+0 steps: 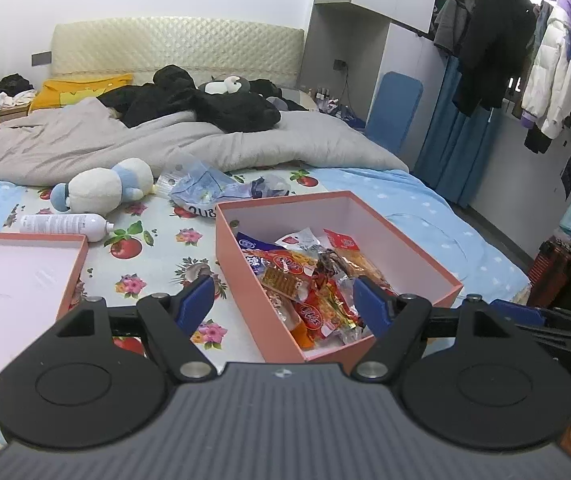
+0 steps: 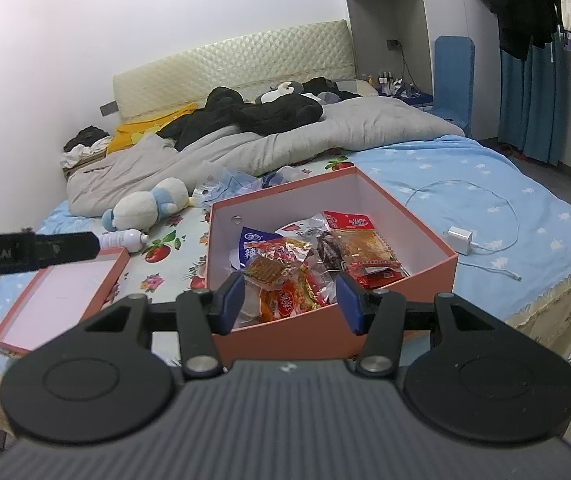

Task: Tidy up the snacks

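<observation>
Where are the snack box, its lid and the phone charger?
snack box (image 2: 385, 216), right wrist view, inner right wall.
lid (image 1: 17, 280), left wrist view, pale inside.
phone charger (image 2: 460, 237), right wrist view, white plug body.

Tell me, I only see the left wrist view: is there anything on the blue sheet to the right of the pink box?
Observer: Yes, a white charger lies there.
Operator: Anything attached to it?
Observer: A white cable loops from it across the sheet.
Operator: And the other gripper, is it holding a snack?
Observer: No, the right gripper is open and empty, hovering at the near wall of the pink box.
</observation>
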`<state>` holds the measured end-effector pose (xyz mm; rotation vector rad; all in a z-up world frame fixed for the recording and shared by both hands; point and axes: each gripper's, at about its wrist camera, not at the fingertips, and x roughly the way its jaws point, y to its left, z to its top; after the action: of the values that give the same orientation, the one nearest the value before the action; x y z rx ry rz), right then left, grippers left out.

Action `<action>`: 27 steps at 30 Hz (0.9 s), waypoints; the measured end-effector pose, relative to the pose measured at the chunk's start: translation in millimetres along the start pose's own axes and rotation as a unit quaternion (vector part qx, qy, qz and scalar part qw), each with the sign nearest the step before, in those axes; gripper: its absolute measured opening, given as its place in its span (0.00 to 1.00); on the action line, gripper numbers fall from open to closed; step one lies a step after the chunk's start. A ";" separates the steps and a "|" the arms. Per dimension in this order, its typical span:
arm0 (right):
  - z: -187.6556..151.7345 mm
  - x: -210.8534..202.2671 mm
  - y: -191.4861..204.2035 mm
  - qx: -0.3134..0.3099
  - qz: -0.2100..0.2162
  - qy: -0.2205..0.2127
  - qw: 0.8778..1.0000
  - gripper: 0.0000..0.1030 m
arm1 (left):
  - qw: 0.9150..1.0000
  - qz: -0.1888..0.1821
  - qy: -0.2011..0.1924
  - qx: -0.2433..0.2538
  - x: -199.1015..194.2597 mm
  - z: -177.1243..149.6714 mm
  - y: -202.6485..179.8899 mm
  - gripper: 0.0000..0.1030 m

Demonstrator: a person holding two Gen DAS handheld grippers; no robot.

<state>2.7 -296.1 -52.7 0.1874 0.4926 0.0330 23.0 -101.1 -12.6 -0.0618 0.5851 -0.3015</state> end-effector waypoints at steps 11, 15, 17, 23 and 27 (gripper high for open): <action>-0.6 2.1 0.4 -0.004 -0.001 0.004 1.000 0.51 | 1.000 -0.006 0.006 -0.006 7.7 -2.3 2.7 0.78; -0.5 2.1 0.6 -0.004 0.000 0.004 1.000 0.51 | 1.000 -0.005 0.008 -0.009 8.3 -2.8 4.3 0.78; -1.2 2.4 1.2 -0.005 -0.001 0.004 1.000 0.51 | 1.000 -0.003 0.008 -0.011 8.1 -2.7 5.4 0.78; -2.3 5.5 0.5 -0.005 0.000 0.006 1.000 0.51 | 1.000 0.000 0.010 -0.014 9.0 -4.2 7.8 0.83; -2.2 7.5 -2.1 -0.002 -0.010 0.005 1.000 0.76 | 1.000 0.006 0.012 -0.023 12.0 -5.6 11.5 0.94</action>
<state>8.3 -297.2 -58.5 0.1785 0.5041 0.0164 32.5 -93.6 -25.3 -0.0988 0.6169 -0.2773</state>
